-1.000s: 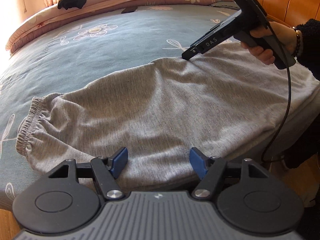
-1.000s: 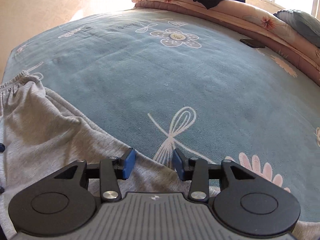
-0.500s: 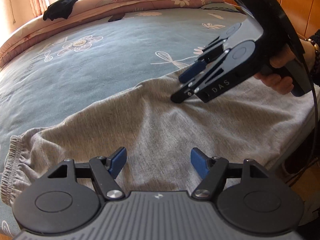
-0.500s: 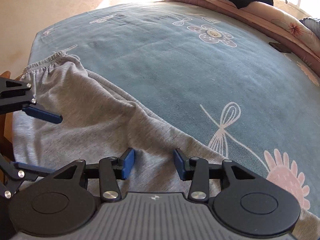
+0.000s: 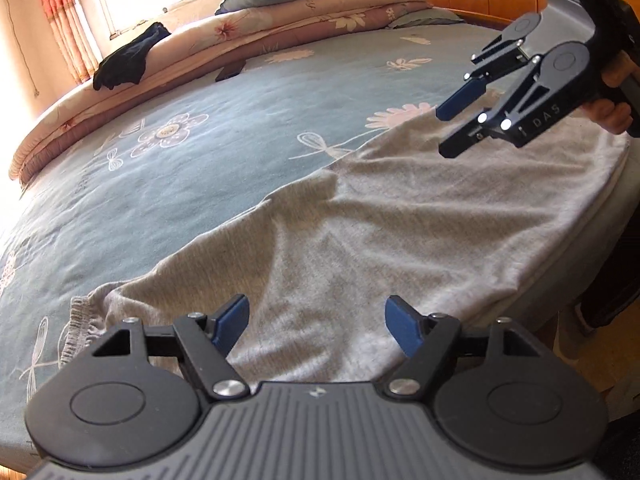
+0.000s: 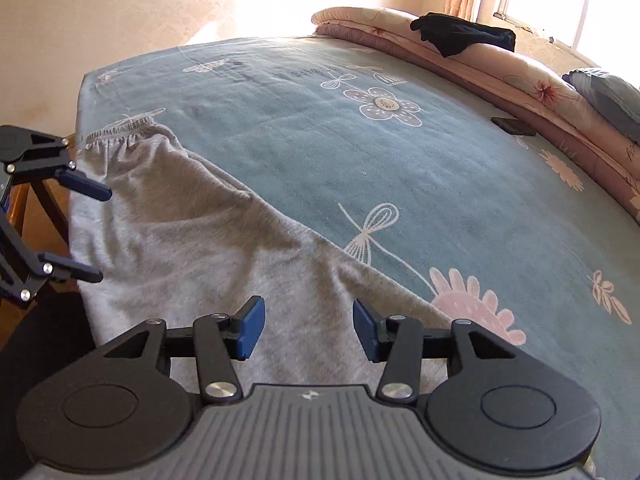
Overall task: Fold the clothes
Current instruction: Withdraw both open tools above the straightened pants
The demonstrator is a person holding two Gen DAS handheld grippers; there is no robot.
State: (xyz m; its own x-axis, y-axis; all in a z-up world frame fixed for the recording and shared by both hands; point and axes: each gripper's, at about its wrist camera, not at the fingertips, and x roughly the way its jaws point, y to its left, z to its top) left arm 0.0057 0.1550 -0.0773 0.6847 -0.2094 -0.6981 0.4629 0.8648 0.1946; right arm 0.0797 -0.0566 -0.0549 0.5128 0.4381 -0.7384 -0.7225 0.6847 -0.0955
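Left wrist view: both grippers (image 5: 316, 320) (image 5: 450, 132) hover (jaws wide) above grey trousers (image 5: 380, 232).

A bed (image 5: 168, 184) with a blue flowered sheet carries grey trousers (image 5: 360, 240) spread flat along its near edge, waistband (image 6: 120, 132) at one end. A folded pink quilt (image 5: 240, 40) lies along the far side, a dark flat object (image 6: 514, 125) just beside it.

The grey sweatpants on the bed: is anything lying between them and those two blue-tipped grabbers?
Nothing visible. The grey cotton sweatpants lie spread along the near edge of the teal flowered bedsheet, bare on top. The left gripper and right gripper both hover open just above the fabric, with only air between.
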